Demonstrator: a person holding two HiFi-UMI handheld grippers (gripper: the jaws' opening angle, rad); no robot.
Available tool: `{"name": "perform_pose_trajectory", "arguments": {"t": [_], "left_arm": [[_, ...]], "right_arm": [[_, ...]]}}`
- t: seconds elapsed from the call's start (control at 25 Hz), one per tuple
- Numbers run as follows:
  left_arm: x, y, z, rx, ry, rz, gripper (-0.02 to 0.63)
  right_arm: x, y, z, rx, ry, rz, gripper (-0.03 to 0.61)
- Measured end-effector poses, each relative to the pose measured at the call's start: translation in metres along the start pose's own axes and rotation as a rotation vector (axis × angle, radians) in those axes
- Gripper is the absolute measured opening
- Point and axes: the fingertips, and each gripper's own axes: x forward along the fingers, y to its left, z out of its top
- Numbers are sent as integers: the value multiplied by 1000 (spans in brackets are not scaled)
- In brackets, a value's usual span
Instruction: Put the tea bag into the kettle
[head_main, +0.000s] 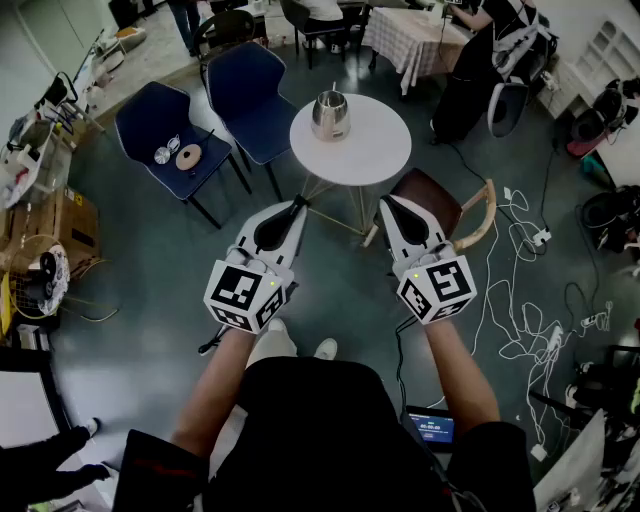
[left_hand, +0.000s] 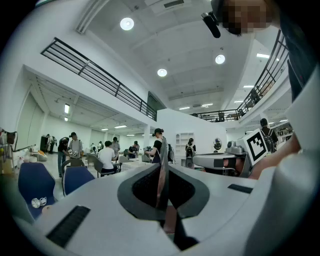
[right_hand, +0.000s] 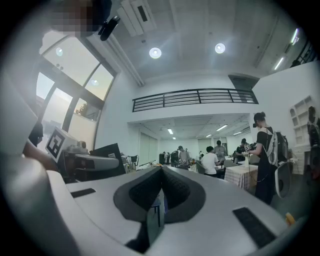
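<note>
A shiny metal kettle (head_main: 330, 115) stands on the small round white table (head_main: 375, 150) ahead of me. No tea bag shows in any view. My left gripper (head_main: 299, 205) is held low in front of the table's near left edge, jaws pressed together with nothing between them. My right gripper (head_main: 386, 201) hangs beside it near the table's near right edge, also shut and empty. In the left gripper view the left gripper (left_hand: 162, 146) points level across the room, and in the right gripper view the right gripper (right_hand: 161, 171) does the same. Neither gripper view shows the kettle.
Two blue chairs (head_main: 160, 125) stand left of the table; the nearer one holds a round brown disc (head_main: 188, 156) and a small silver item (head_main: 163, 155). A brown wooden chair (head_main: 450, 205) sits at the table's right. Cables (head_main: 520, 300) trail over the floor at right. People work at far tables.
</note>
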Motion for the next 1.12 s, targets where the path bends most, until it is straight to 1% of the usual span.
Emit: {"name": "perform_pose_trajectory", "arguments": {"t": [0.48, 0.76, 1.12], "left_arm": [[4, -4, 4, -7, 1, 15, 14], [6, 2, 0, -12, 2, 17, 15], [16, 33, -4, -28, -1, 9, 15]], "right_arm": [[0, -2, 2, 1, -3, 18, 17], [8, -2, 3, 2, -12, 24, 17], [40, -2, -2, 3, -1, 17, 17]]}}
